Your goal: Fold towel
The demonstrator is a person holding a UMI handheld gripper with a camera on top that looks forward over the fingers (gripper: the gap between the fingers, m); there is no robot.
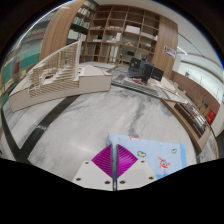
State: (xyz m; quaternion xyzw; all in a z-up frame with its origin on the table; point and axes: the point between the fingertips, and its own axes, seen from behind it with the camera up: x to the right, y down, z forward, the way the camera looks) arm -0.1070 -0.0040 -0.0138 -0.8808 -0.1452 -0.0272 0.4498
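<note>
A light blue towel with small coloured prints lies on the pale marbled surface, just ahead and to the right of my fingers. My gripper is shut, its magenta pads pressed together. The towel's near edge runs right into the fingertips, and they appear to pinch it there. The rest of the towel spreads away to the right, partly hidden by the right finger.
A wooden stair-like model stands at the far left of the surface. Dark boxes and clutter sit at the far side. Tall wooden shelves line the back wall. A dark stripe crosses the surface at the left.
</note>
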